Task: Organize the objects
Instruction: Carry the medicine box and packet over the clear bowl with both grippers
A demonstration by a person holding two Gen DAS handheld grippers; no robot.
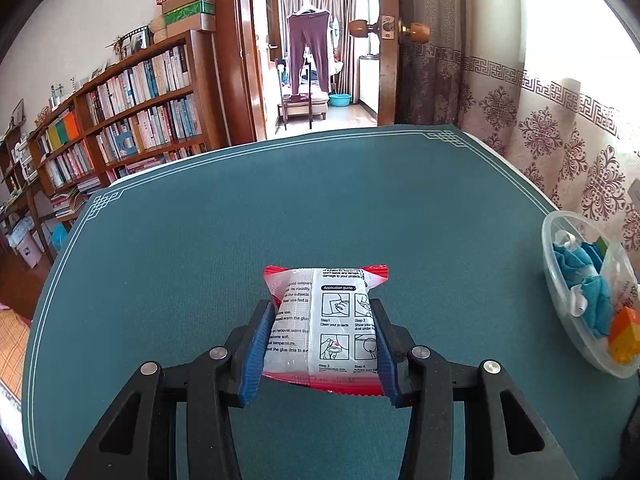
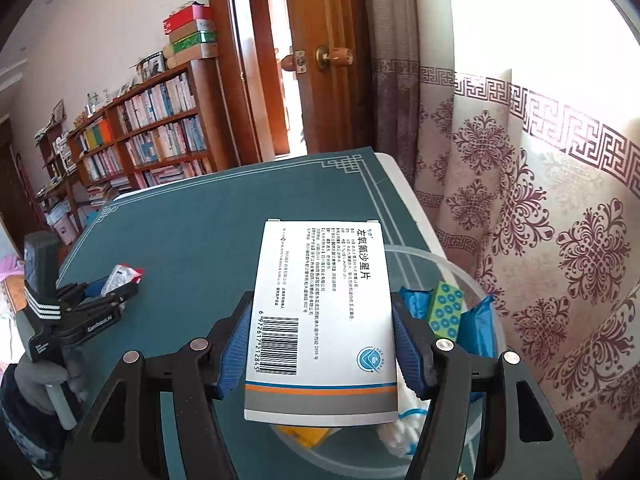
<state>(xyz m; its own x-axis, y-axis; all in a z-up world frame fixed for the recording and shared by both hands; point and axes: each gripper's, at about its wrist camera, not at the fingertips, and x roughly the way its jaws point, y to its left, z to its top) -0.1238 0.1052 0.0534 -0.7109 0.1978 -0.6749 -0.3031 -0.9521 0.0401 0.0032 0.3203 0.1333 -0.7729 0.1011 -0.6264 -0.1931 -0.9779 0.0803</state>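
Observation:
My left gripper (image 1: 320,340) is shut on a white packet with red edges (image 1: 324,320), held low over the teal table mat (image 1: 280,208). The same gripper and packet (image 2: 120,276) show at the left of the right wrist view. My right gripper (image 2: 320,344) is shut on a white medicine box (image 2: 324,312) with a barcode, held above a clear plastic bowl (image 2: 460,264). The bowl holds blue packets, a green block (image 2: 444,312), cotton swabs and a yellow item. In the left wrist view the bowl (image 1: 560,280) sits at the mat's right edge.
A patterned curtain (image 2: 540,200) hangs close to the table's right side. A bookshelf (image 1: 132,120) stands to the far left, and an open wooden door (image 1: 388,40) lies beyond the table. The table edge runs along the far side.

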